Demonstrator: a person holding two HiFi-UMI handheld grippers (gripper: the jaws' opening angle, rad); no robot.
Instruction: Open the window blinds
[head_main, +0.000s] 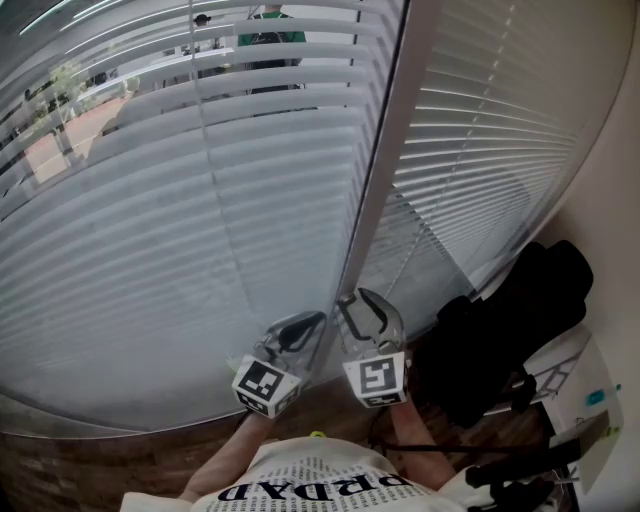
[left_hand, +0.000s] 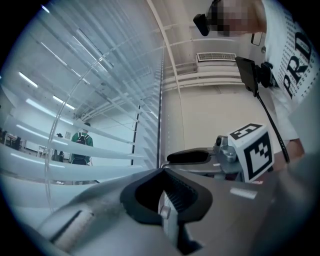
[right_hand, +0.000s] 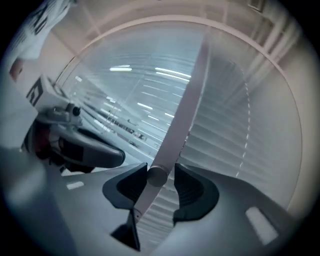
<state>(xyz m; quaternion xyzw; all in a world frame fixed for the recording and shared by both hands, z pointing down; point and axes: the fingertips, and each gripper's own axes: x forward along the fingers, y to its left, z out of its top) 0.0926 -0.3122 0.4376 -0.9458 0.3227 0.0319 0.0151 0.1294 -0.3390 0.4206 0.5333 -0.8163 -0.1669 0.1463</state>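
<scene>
The right gripper (right_hand: 160, 172), jaws wide apart and unclamped astride the blind wand (right_hand: 185, 110) at lower centre, should clamp squarely before twisting.

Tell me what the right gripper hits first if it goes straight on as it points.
The right gripper would first meet the round-ended rod that stands between its open fingers; behind that, probably the window post, though depth is unclear.

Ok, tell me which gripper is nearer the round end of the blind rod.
Right. The rod end sits between the right gripper's open jaws; the left gripper is off to the left, jaws shut, clear of it.
</scene>
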